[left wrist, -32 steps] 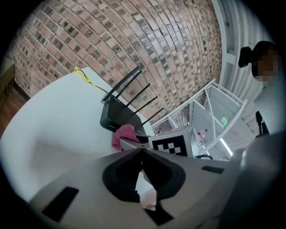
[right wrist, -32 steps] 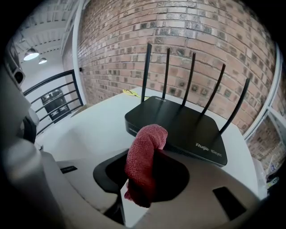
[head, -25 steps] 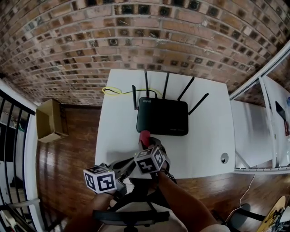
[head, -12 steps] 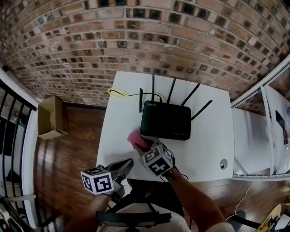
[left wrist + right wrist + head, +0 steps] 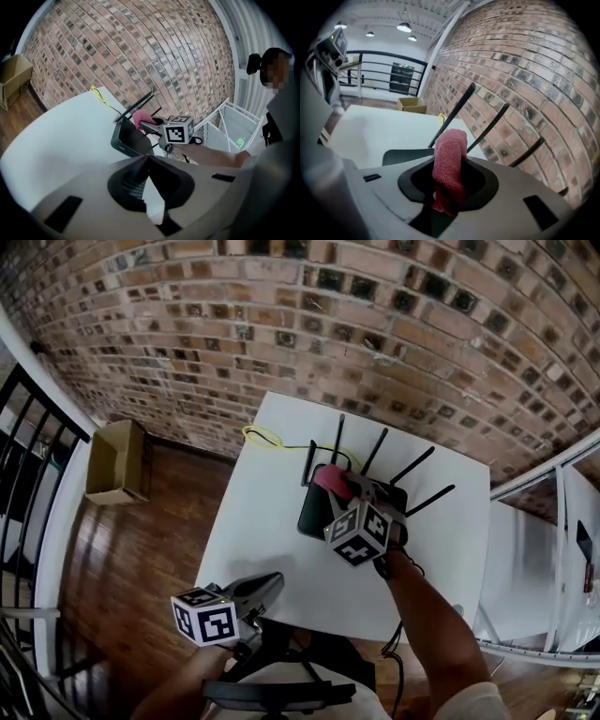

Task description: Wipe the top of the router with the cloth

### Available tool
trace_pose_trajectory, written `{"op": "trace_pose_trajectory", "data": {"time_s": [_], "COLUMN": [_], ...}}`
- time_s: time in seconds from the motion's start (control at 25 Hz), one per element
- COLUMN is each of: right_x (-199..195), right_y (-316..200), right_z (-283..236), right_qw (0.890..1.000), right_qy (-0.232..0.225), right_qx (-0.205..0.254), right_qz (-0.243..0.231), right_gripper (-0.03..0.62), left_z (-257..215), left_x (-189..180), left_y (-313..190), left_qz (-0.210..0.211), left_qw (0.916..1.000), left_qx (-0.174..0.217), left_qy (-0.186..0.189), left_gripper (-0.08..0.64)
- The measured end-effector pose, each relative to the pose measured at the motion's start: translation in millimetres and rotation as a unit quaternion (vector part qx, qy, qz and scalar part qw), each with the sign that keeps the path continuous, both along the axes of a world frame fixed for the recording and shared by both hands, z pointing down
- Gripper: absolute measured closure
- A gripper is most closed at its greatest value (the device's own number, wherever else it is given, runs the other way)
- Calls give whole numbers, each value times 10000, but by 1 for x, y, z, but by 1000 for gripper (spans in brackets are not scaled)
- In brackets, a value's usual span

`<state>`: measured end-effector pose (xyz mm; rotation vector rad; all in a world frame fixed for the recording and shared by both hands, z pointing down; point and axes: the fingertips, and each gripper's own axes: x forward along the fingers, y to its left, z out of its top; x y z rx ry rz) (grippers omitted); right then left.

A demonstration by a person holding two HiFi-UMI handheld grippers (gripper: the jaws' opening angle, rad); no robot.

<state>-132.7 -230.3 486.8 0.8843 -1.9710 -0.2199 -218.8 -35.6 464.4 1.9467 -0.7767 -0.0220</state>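
writing: the only clear print is the black-and-white square pattern on each gripper's marker cube (image 5: 358,533); dark marks on the side of the cardboard box (image 5: 117,463) are too small to read.
router: the black router (image 5: 314,512) sits toward the far side of the white table (image 5: 253,512), its antennas (image 5: 417,463) raised and fanned toward the brick wall (image 5: 187,343).
cloth: the pink cloth (image 5: 330,481) is over the far left part of the router's top, near the antenna bases; whether it touches the top cannot be told.
right gripper: the right gripper (image 5: 342,486) is reached out over the router with the forearm stretched across the table's near edge; its jaws are clamped on the cloth, which bunches up out of them.
left gripper: the left gripper (image 5: 270,584) is held low at the table's near left edge, well apart from the router, pointing toward it; its jaws meet at the tips with nothing between them.
edges: a yellow cable (image 5: 267,439) runs from behind the router to the table's far left edge.
open room: bare tabletop lies left of and in front of the router; wooden floor (image 5: 141,549) lies left of the table, with the box near the wall and a black railing (image 5: 28,456) beyond it.
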Motion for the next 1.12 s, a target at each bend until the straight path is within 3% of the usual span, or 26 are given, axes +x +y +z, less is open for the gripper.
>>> {"op": "trace_pose_trajectory", "data": {"time_s": [0.2,0.4,0.76,1.12], "right_x": [7,5,-8,-20], "right_y": [-42,-65,-45,-1], "right_z": [25,43,56,58], "right_qw": [9952,9912,9882,9792], "right_qy": [867,1184,946,797], "right_qx": [145,138,-499,-792], "right_qz": [-425,-581,-1100,-1691], "right_gripper": [462,462,466,468], "left_z": [4,13,12,14], "left_x": [13,14,25,42], "left_y": [-9,-15,-19,-14], "left_qz": [-179,-371,-356,-171], "left_qw": [9998,9991,9991,9992], "left_qx": [-69,-173,-182,-272], "left_qy": [60,50,139,256], "left_gripper": [557,558,558,557]}}
